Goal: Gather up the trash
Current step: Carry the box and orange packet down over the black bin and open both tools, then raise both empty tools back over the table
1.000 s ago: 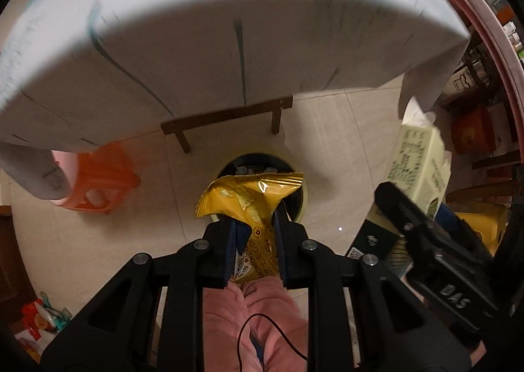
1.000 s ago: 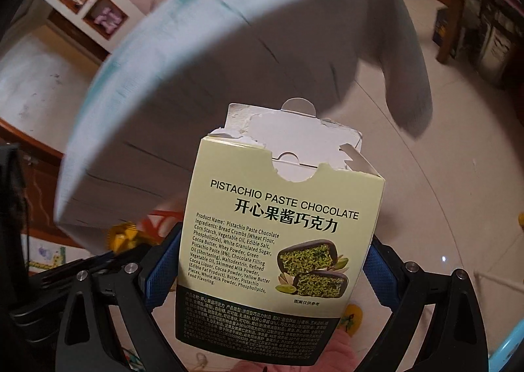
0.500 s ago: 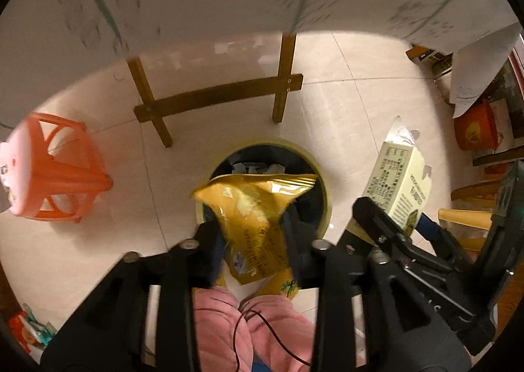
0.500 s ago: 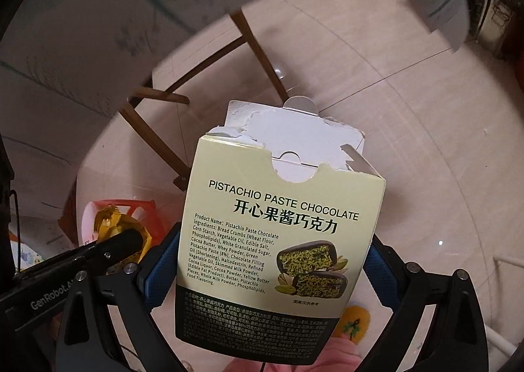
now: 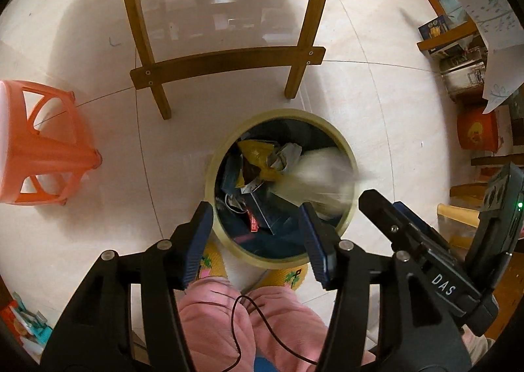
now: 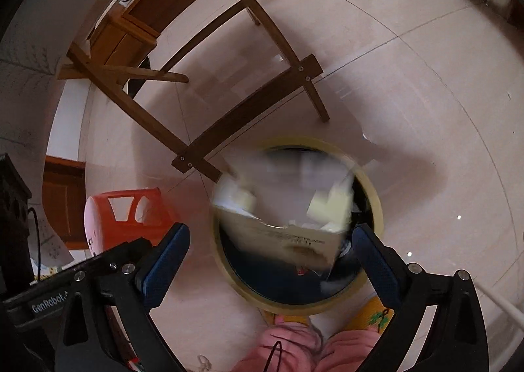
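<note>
Trash bin [image 5: 347,156] sits on the floor directly below both tools. The left tool [image 5: 255,214] has just been opening, nothing between its jaws; the yellow wrapper [image 5: 258,156] lies inside. The right tool [image 6: 268,237] is spread, and the blurred box [image 6: 281,228] drops in.

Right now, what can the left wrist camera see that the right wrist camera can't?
Only the left wrist view shows the yellow wrapper lying in the bin and the right hand-held gripper beside it. Only the right wrist view shows print on the blurred chocolate box dropping between open jaws. Both share the trash bin, orange stool and wooden table legs.
</note>
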A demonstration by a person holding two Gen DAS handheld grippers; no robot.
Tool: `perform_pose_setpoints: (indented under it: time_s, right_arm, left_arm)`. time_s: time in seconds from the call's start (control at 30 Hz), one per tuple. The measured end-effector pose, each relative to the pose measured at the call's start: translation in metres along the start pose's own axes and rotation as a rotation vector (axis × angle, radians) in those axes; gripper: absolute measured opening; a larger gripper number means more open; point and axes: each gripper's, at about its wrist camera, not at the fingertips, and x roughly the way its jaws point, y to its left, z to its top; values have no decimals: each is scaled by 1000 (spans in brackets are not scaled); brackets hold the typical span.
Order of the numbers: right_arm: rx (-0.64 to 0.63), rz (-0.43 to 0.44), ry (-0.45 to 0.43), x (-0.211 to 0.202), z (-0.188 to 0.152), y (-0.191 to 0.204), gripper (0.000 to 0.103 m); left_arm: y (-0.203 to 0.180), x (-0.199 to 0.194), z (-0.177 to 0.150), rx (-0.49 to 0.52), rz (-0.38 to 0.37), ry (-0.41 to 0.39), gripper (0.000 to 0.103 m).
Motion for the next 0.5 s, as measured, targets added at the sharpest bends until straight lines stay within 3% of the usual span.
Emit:
perform_pose_setpoints:
  time_s: [0.5]
  right_arm:
    - [-34,-59,3,-9,-11,11,100]
  left_arm:
    - [6,-17,-5,-7,13,-14,51]
